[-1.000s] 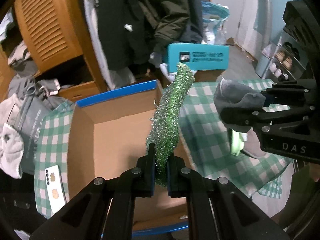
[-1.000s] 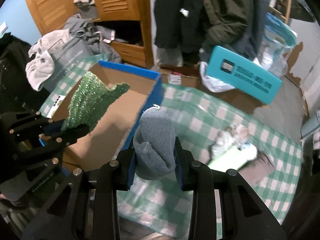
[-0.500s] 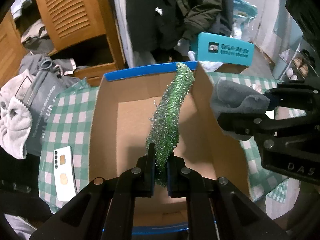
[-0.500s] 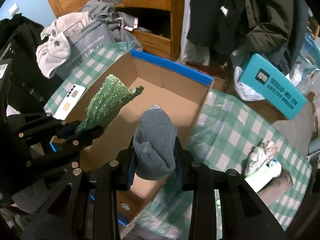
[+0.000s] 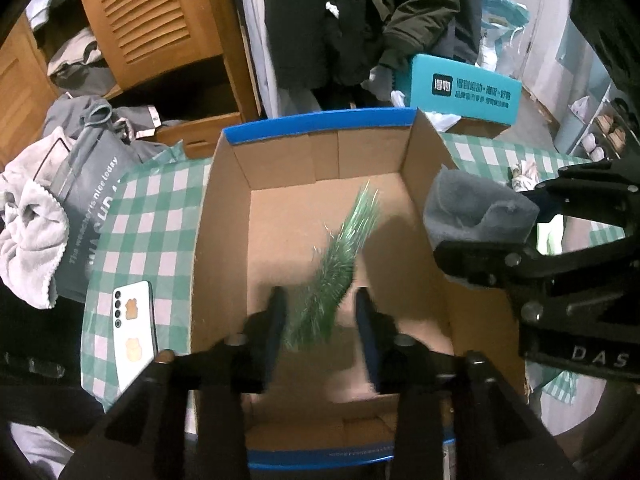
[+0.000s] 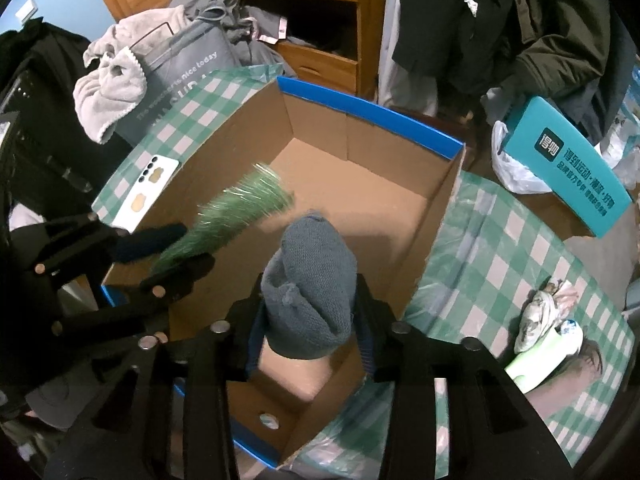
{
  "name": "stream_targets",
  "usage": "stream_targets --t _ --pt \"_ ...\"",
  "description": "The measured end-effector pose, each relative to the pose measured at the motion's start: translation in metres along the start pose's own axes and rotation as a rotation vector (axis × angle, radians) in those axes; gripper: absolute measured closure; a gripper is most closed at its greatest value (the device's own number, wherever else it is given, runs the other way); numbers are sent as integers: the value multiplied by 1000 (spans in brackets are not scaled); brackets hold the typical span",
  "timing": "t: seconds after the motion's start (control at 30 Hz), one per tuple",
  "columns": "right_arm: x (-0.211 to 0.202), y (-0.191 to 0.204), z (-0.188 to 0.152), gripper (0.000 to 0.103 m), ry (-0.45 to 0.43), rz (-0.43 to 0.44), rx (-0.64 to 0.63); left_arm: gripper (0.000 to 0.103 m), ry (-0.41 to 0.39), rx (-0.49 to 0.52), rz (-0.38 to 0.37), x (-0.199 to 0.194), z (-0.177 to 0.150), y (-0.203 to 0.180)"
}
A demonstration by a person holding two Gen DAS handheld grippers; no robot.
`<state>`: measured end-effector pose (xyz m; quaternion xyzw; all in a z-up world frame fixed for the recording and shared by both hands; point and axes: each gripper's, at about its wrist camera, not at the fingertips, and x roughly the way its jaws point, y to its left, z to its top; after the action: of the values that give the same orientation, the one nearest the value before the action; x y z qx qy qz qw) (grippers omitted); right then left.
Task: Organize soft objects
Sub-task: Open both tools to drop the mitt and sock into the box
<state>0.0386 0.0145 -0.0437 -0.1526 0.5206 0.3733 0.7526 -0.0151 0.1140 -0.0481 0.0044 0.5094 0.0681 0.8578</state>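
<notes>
An open cardboard box [image 5: 224, 216] with blue rims sits on a green checked cloth; it also shows in the right wrist view [image 6: 436, 216]. My left gripper [image 5: 322, 312] is open over the box. A glittery green soft piece [image 5: 340, 264] is blurred between its spread fingers, falling free; it also shows in the right wrist view [image 6: 236, 208]. My right gripper [image 6: 308, 320] is shut on a grey knitted sock [image 6: 310, 280] over the box's right side. The sock also shows in the left wrist view [image 5: 476, 212].
A white phone [image 5: 134, 328] lies on the cloth left of the box. A grey bag and a pale towel [image 5: 32, 236] are further left. A teal carton [image 5: 464, 94] lies behind. A rag bundle [image 6: 540, 316] and a light green item [image 6: 548, 356] lie on the cloth at right.
My left gripper has opened and let go of the green piece, which is dropping into the box. Both grippers have moved further over the box.
</notes>
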Motion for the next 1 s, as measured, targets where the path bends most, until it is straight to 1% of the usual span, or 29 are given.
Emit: stream_targets --t 0.03,0.13,0.27,0.33,0.6,1.0 --pt "-1 -1 -1 53 -5 -9 3 56 -5 2 6 -1 1 0" --pt "-4 -6 -2 44 -18 -19 15 54 -8 9 16 -1 2 -3" --pt "-9 -18 -5 41 -28 -32 47 53 -5 11 12 0 3 -6" --pt "-13 -25 -7 37 -34 -36 69 51 -4 14 12 0 3 -8" --pt "-24 -43 -18 32 -54 -57 111 50 -15 44 -4 -2 7 -25" --pt "-36 -67 -42 32 -62 -95 131 49 -16 103 -12 -3 13 -55"
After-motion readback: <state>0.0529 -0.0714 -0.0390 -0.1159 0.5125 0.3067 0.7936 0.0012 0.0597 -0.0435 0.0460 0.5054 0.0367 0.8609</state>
